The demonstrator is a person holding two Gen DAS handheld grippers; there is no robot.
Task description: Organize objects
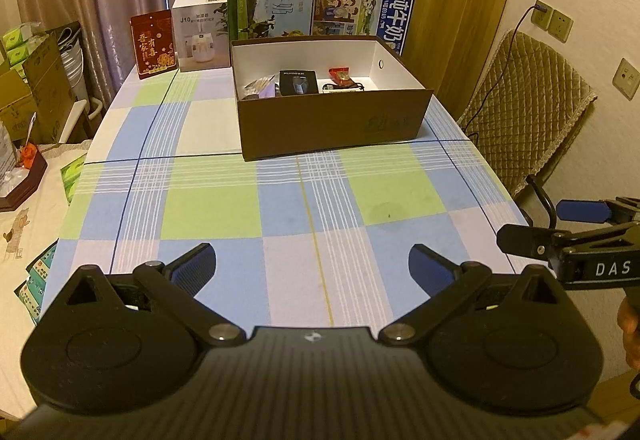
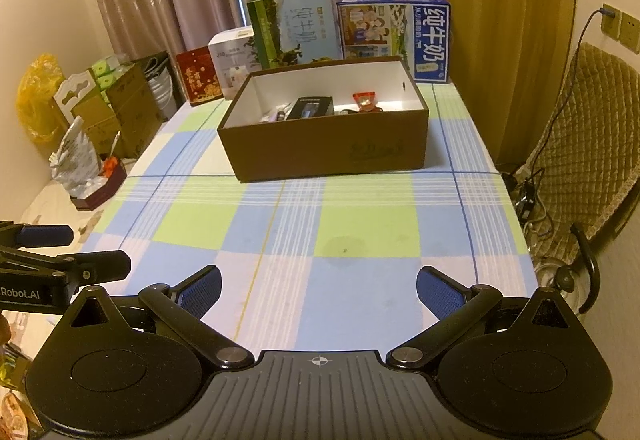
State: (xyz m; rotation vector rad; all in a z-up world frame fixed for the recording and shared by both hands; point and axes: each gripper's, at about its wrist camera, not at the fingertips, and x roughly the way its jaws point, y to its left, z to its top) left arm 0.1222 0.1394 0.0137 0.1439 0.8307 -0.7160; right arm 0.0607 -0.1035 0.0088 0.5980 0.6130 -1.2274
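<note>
**Shoebox filled, both grippers empty**

We see the brown shoebox (image 1: 334, 119) mid-table (image 1: 208, 207), holding a black packet (image 1: 299, 81), a red wrapper (image 1: 341, 75) and smaller items. Our left gripper (image 1: 312, 268) and right gripper (image 2: 319, 290) hover near, jaws spread wide, holding nothing.

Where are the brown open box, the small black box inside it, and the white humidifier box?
brown open box (image 1: 332, 119), left wrist view, on its front wall.
small black box (image 1: 298, 81), left wrist view, on its top face.
white humidifier box (image 1: 198, 35), left wrist view, on its front panel.
</note>
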